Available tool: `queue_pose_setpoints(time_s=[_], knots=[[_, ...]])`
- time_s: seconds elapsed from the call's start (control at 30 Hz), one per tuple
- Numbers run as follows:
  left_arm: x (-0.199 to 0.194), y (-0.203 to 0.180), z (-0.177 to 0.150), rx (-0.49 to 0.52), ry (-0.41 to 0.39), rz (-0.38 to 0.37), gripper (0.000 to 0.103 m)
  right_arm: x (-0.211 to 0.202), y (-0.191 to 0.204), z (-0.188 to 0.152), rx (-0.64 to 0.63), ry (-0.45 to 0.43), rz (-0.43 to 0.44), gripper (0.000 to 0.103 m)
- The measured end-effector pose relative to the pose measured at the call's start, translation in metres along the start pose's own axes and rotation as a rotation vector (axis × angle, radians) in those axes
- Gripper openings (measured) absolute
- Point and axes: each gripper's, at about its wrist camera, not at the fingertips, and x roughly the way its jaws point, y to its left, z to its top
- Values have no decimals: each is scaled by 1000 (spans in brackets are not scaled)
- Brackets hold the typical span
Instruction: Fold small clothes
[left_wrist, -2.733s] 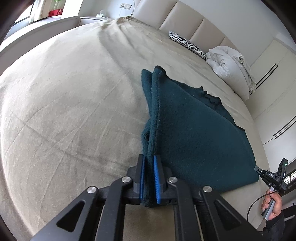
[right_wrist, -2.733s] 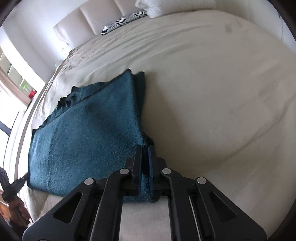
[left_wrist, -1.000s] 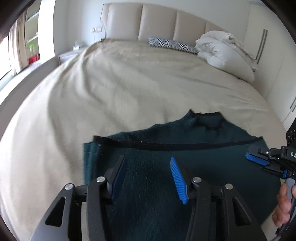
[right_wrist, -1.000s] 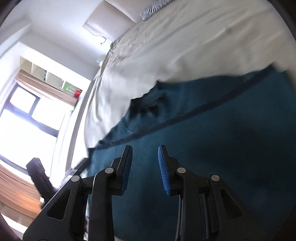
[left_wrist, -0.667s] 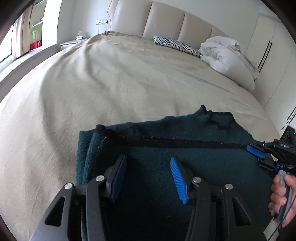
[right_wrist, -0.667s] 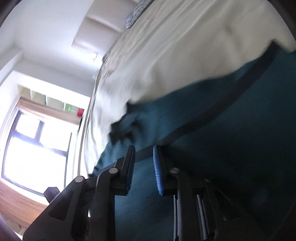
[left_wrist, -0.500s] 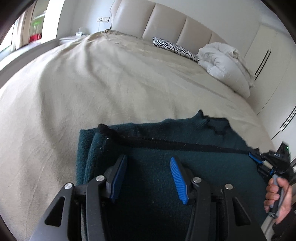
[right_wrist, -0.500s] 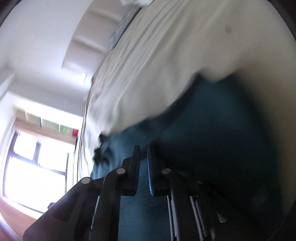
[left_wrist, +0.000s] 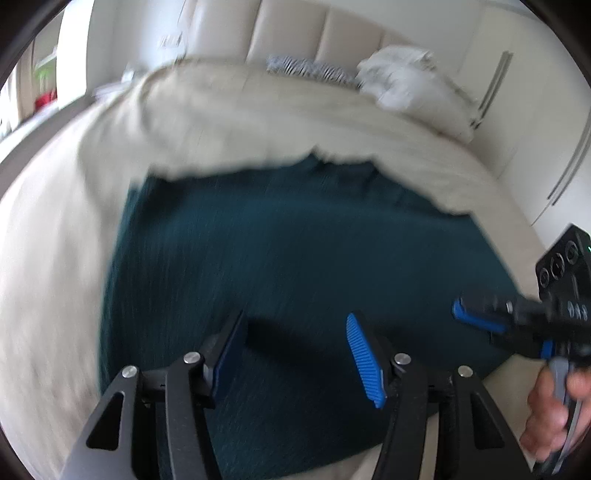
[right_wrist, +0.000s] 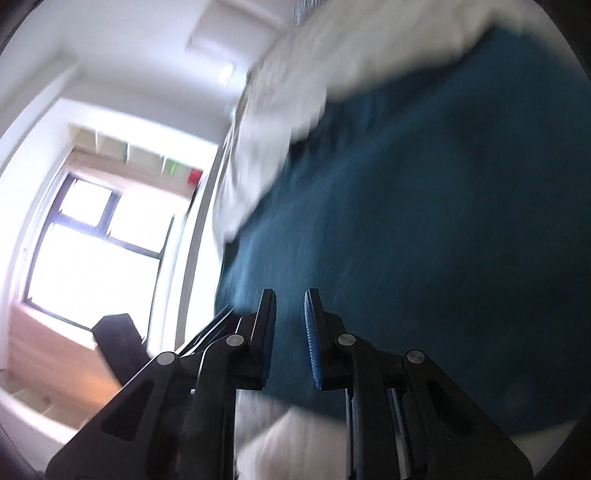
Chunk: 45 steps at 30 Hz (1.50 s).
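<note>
Dark teal garment (left_wrist: 295, 251) flat near bed (left_wrist: 229, 122) front edge, left hand-held gripper (left_wrist: 295, 354) spread wide above it, right hand-held gripper (right_wrist: 290, 336) slightly parted, holding nothing

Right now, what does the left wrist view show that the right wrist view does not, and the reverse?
Only the left wrist view shows the padded headboard, the zebra-print pillow, the white duvet bundle, and the person's hand holding the right gripper.

Only the right wrist view shows the window and wall shelves.

Both show the dark teal garment lying on the beige bed, with open jaws above it.
</note>
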Motion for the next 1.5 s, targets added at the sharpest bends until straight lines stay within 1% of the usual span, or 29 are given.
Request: queue_pose_setpoints(time_s=[0.03,0.07,0.1,0.13,0.17,0.23,0.27,0.33,0.37,0.43,0.47,0.5,0.57,0.63,0.73,0.77,0.8,0.83,0.9,0.93,0.97,1.0,1.03,1.07,1.13,1.2,1.27,1.4,1.5], knots=[[0,5,-5,-7,-4,-3,58,10,-7,-7,9,24,-30,16],[-1,7,-8,1,-10,-5,58,13,-17,-10,25,24,-59,16],[-3,9,-10,11,-1,1,58,7,-32,-11,60,-1,-45,15],[-5,10,-12,13,5,3,58,1,-43,-7,98,-33,-5,14],[-7,12,-13,10,6,5,58,-12,-55,-5,141,-74,16,14],[-9,17,-16,-7,12,-3,58,-43,-77,0,216,-165,31,13],[-10,19,-18,-17,13,-10,58,-55,-84,2,241,-203,15,13],[-11,22,-19,-30,11,-13,58,-91,-97,4,287,-285,-50,14],[-12,21,-19,-30,11,-10,58,-102,-100,9,301,-314,-78,15],[-12,19,-21,-29,11,-3,58,-122,-94,7,324,-368,-141,18],[-11,19,-21,-29,11,0,58,-125,-88,7,320,-378,-155,20],[-11,18,-21,-29,11,2,58,-123,-77,7,300,-374,-145,26],[-10,18,-21,-28,12,5,58,-118,-59,5,258,-350,-111,31],[-10,17,-20,-24,16,10,58,-91,-33,5,208,-294,-72,54],[-8,16,-19,-27,16,6,58,-39,1,7,150,-213,-27,55],[-8,16,-19,-26,17,5,58,-26,9,5,132,-182,-16,55],[-8,16,-19,-23,17,6,58,-14,19,-4,117,-157,-12,55],[-7,16,-19,-16,19,11,58,3,25,-4,98,-126,-5,55],[-6,14,-20,-3,20,22,58,15,26,-5,78,-84,9,55],[-5,13,-20,4,21,30,58,17,20,-3,82,-64,15,55],[-4,12,-20,9,21,35,58,20,11,-7,96,-56,5,55],[-3,11,-20,15,20,42,58,11,2,-9,115,-56,-17,55],[-3,10,-20,18,19,46,58,7,-8,-9,133,-68,-40,52],[-3,10,-20,22,19,50,58,5,-15,-6,145,-84,-27,50],[-2,9,-21,29,18,56,58,-8,-30,-2,172,-123,17,50],[-1,8,-21,32,16,60,59,-24,-40,1,182,-175,7,50],[-1,9,-21,31,15,63,59,-50,-53,4,209,-232,-11,50],[-1,8,-21,31,14,70,59,-95,-71,9,247,-345,-85,50],[-1,8,-20,29,17,68,59,-130,-76,5,272,-437,-167,52]])
